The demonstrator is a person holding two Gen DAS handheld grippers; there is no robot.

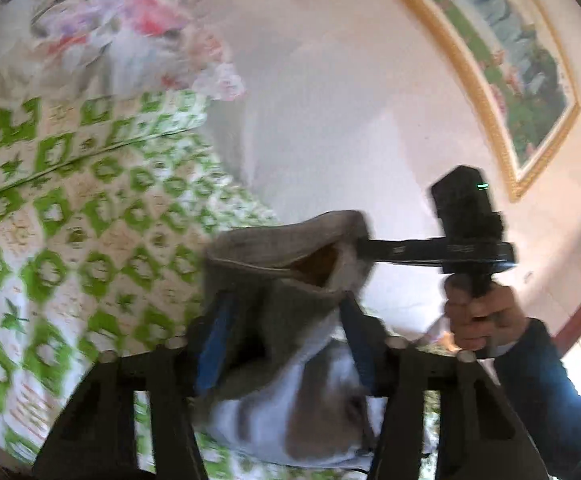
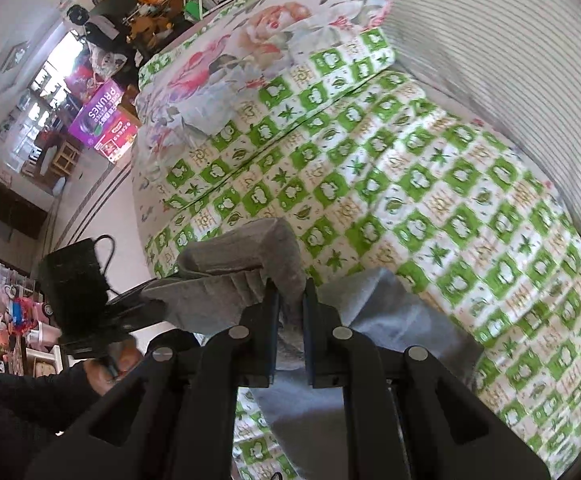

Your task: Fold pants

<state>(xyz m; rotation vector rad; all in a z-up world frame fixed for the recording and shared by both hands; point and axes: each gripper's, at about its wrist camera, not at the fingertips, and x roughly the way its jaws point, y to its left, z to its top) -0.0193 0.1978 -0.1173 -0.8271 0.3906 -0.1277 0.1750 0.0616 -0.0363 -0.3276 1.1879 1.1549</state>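
The grey pants (image 1: 278, 280) hang in the air above the bed, held at the waistband by both grippers. My left gripper (image 1: 286, 304) has its blue-padded fingers (image 1: 214, 336) around the bunched waistband, with the fabric filling the gap. My right gripper (image 2: 290, 292) is shut on the other part of the waistband (image 2: 246, 268); it also shows in the left wrist view (image 1: 370, 248), clamped on the band's edge. The rest of the pants (image 2: 390, 320) drape down onto the bed below my fingers.
The bed carries a green-and-white checked sheet (image 2: 410, 168) with a flowered quilt (image 2: 258, 40) at its far end. A framed picture (image 1: 510, 60) hangs on the white wall. Boxes and furniture (image 2: 102, 116) crowd the floor beside the bed.
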